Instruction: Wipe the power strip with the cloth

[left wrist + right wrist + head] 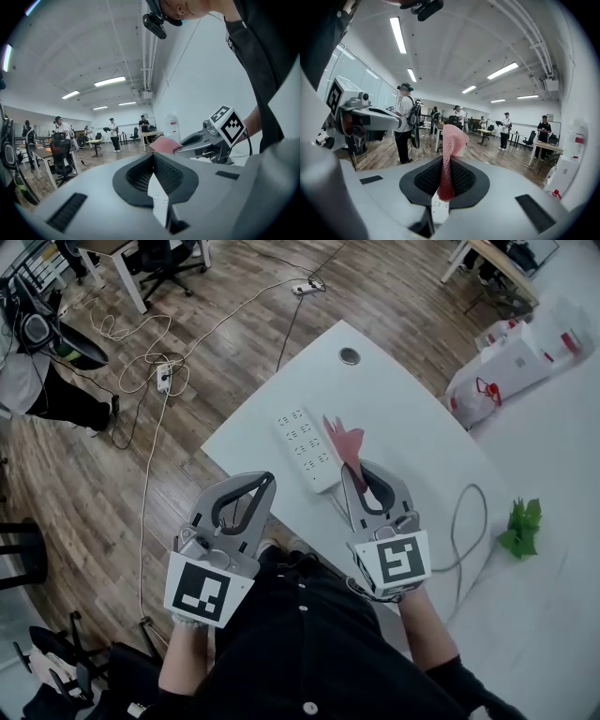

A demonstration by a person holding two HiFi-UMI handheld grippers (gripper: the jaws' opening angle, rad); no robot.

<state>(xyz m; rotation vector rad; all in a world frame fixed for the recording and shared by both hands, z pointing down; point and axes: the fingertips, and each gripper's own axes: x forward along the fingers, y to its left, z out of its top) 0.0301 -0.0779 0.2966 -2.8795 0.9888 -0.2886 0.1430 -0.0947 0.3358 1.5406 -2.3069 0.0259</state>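
1. Table point(422, 418): white, with a curved far edge. A round grommet point(350, 355) sits near the far edge.
2. Power strip point(308, 449): white, lying flat on the table close to the left edge. It runs diagonally, with its near end towards the near-left edge.
3. Cloth point(344, 440): pink, just beside the right long side of the power strip, about level with its middle. Whether the cloth touches the strip or the table cannot be determined.
4. Right gripper point(349, 472): jaws clamped on the cloth. The right gripper view shows the fabric pinched between the pads and standing out past the tips, with the strip visible below them. The gripper is over the table, just at the near end of the strip.
5. Left gripper point(265, 482): jaws closed tip to tip with nothing between them. It sits at the near-left edge of the table, near the strip but apart from it. Part of the strip shows through the gap behind the tips in its own view.
6. Grey cable point(472, 521): loops across the right part of the table.
7. Green leafy item point(520, 526): near the right edge, beside the cable.
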